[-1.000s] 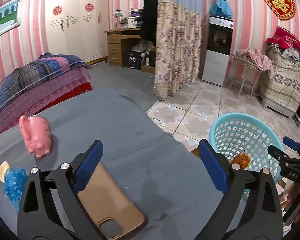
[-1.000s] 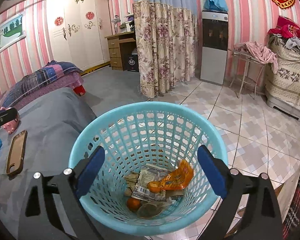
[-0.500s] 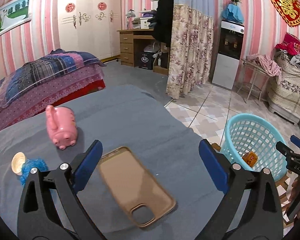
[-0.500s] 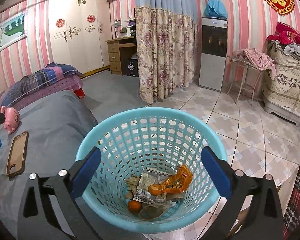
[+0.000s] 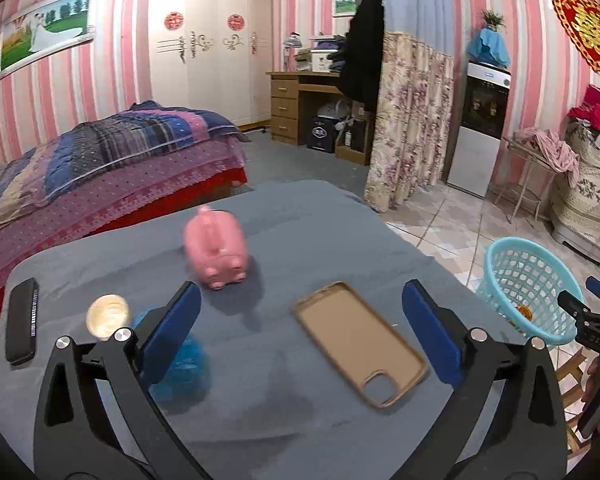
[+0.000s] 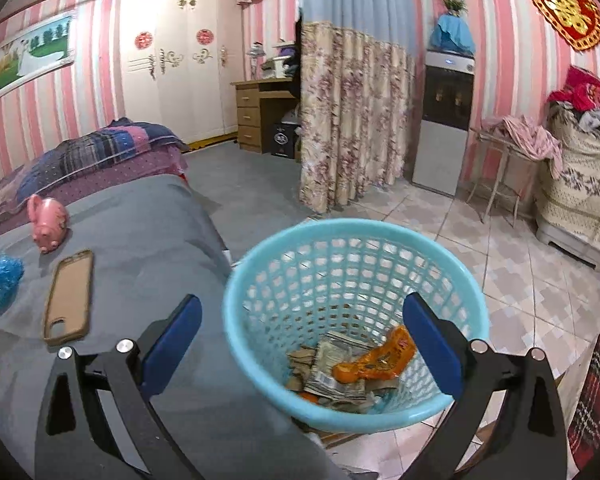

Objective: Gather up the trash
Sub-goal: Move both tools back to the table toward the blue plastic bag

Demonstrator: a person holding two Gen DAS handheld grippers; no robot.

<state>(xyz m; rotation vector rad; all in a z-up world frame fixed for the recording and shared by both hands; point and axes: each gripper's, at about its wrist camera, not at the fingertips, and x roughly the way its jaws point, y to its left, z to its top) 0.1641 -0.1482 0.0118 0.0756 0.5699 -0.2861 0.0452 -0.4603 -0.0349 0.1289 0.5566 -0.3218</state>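
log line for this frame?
left tool: open, empty, over table | right tool: open, empty, at basket | trash in basket

The place was a lived-in home bedroom. Pink-and-white striped walls [image 5: 112,40] enclosed it. At ten o'clock stood a bed [image 5: 100,160] under a patchwork quilt; at twelve o'clock, a white wardrobe [image 5: 208,48] with red paper cut-outs beside a wooden desk [image 5: 296,104]. A floral curtain [image 5: 412,120] hung at one o'clock, with a water dispenser [image 5: 482,128] just beyond. Laundry was heaped at three o'clock on a covered chest [image 6: 580,184]. A red double-happiness ornament [image 6: 560,4] decorated the wall at two o'clock.
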